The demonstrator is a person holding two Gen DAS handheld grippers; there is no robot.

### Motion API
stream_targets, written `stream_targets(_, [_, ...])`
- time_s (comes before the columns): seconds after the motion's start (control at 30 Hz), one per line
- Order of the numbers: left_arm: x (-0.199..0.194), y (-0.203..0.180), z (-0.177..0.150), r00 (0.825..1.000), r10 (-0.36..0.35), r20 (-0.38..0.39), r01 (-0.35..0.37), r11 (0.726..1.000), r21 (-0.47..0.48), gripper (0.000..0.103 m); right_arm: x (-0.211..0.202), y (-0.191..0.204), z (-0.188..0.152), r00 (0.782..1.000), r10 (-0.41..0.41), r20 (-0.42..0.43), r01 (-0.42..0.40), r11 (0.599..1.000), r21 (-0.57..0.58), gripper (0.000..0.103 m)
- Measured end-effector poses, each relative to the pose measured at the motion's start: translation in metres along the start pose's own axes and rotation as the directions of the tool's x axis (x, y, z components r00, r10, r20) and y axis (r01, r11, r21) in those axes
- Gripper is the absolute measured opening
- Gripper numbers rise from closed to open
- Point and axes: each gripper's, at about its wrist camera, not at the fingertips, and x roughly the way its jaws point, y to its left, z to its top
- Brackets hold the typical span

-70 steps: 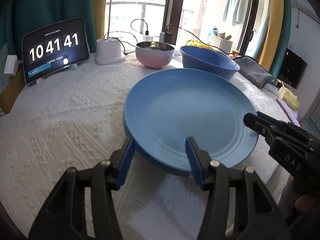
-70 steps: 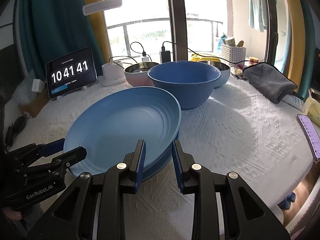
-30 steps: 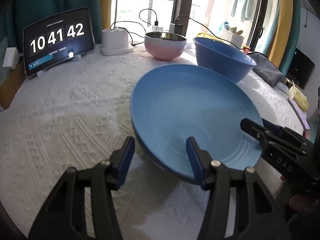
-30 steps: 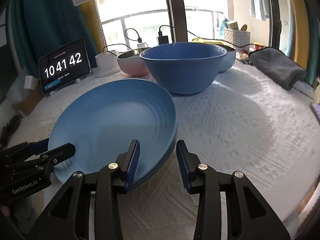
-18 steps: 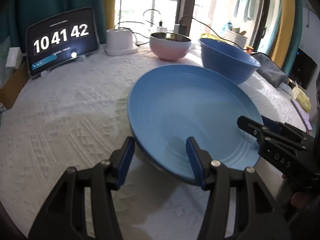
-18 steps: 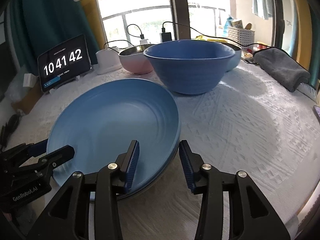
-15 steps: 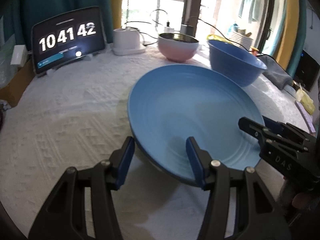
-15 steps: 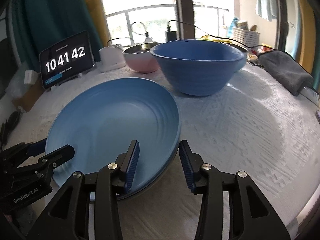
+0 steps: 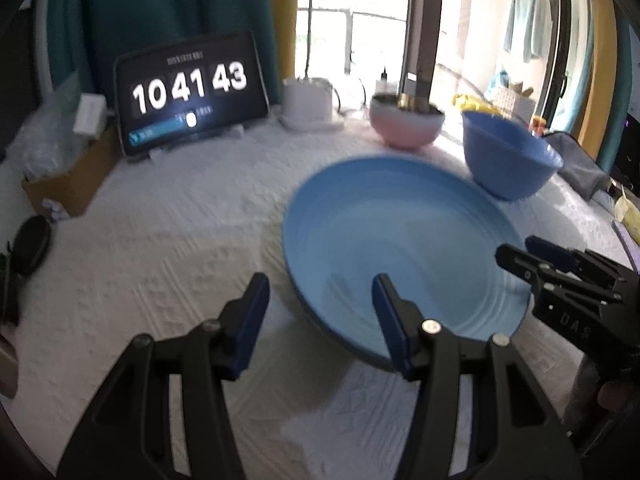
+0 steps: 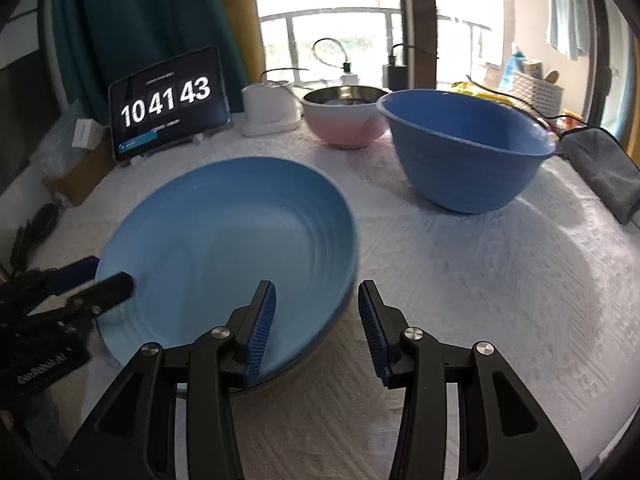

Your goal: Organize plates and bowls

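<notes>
**Blue plate straddled by both grippers on the white cloth**

Left wrist view: white textured tablecloth [image 9: 160, 248], teal curtain and bright window behind. Tablet clock [image 9: 191, 90] stands at the far left, pink bowl [image 9: 406, 126] and blue bowl [image 9: 510, 160] at the far side. Blue plate [image 9: 400, 236] sits right of centre. Left gripper [image 9: 320, 320] stands partly open, its jaws straddling the plate's near-left rim, one finger over the plate, the other over the cloth; no squeeze visible. Right gripper [image 9: 520, 254] reaches in over the plate's right rim.

Right wrist view: same cloth, clock [image 10: 168, 102] far left, pink bowl [image 10: 346, 120] just beside the blue bowl [image 10: 468, 156]. Plate [image 10: 228, 248] lies left of centre. Right gripper [image 10: 316, 320] is partly open, jaws just been opening, astride the near-right rim, not pressing it. Left gripper [image 10: 100, 280] lies over the plate's left edge
</notes>
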Motion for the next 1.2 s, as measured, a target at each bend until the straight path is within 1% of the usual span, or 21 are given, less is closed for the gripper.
stream_targets(0.07, [-0.012,-0.003,0.006,0.998,-0.002,0.055,0.002,1.000,0.000,0.055,-0.006,-0.004,0.002,1.000,-0.013,0.011,0.013,1.000,0.005,0.047])
stream_targets(0.13, [-0.020,-0.008,0.011,0.995,-0.024,0.095,0.025,1.000,0.000,0.055,-0.013,-0.009,0.005,0.999,-0.020,0.025,0.020,1.000,0.009,0.048])
stream_targets(0.23, [-0.024,-0.024,0.020,0.989,-0.075,0.124,0.074,0.997,0.011,0.055,-0.024,-0.016,0.009,0.998,-0.034,0.051,0.033,0.999,0.020,0.051])
stream_targets(0.3, [-0.024,-0.036,0.021,0.986,-0.107,0.130,0.105,0.994,0.028,0.055,-0.031,-0.022,0.012,0.997,-0.045,0.070,0.043,0.999,0.030,0.055])
stream_targets(0.4, [-0.022,-0.055,0.021,0.982,-0.137,0.129,0.131,0.990,0.054,0.055,-0.041,-0.030,0.017,0.992,-0.076,0.097,0.074,0.997,0.032,0.061])
stream_targets(0.43, [-0.022,-0.060,0.021,0.980,-0.149,0.131,0.142,0.988,0.058,0.055,-0.044,-0.032,0.019,0.990,-0.093,0.106,0.091,0.995,0.027,0.062])
stream_targets(0.5, [-0.019,-0.072,0.023,0.979,-0.160,0.130,0.152,0.986,0.067,0.056,-0.050,-0.038,0.020,0.985,-0.120,0.125,0.118,0.993,0.018,0.062])
stream_targets(0.67, [-0.010,-0.090,0.031,0.978,-0.165,0.129,0.158,0.986,0.057,0.057,-0.060,-0.060,0.023,0.979,-0.133,0.155,0.128,0.991,0.045,0.063])
stream_targets(0.73, [-0.008,-0.095,0.034,0.978,-0.161,0.131,0.156,0.987,0.050,0.059,-0.061,-0.070,0.026,0.977,-0.137,0.161,0.130,0.990,0.058,0.063])
stream_targets(0.8, [-0.006,-0.102,0.039,0.977,-0.164,0.133,0.158,0.986,0.054,0.064,-0.061,-0.080,0.030,0.974,-0.149,0.169,0.139,0.988,0.071,0.063])
stream_targets(0.87, [-0.004,-0.111,0.044,0.975,-0.167,0.145,0.159,0.985,0.065,0.065,-0.063,-0.089,0.032,0.971,-0.157,0.179,0.145,0.986,0.080,0.063])
stream_targets(1.07, [0.007,-0.137,0.064,0.970,-0.179,0.165,0.165,0.982,0.097,0.065,-0.060,-0.115,0.045,0.966,-0.159,0.204,0.140,0.985,0.103,0.063])
stream_targets(1.2, [0.022,-0.151,0.078,0.968,-0.198,0.152,0.186,0.978,0.094,0.065,-0.054,-0.136,0.054,0.965,-0.156,0.213,0.127,0.982,0.143,0.063])
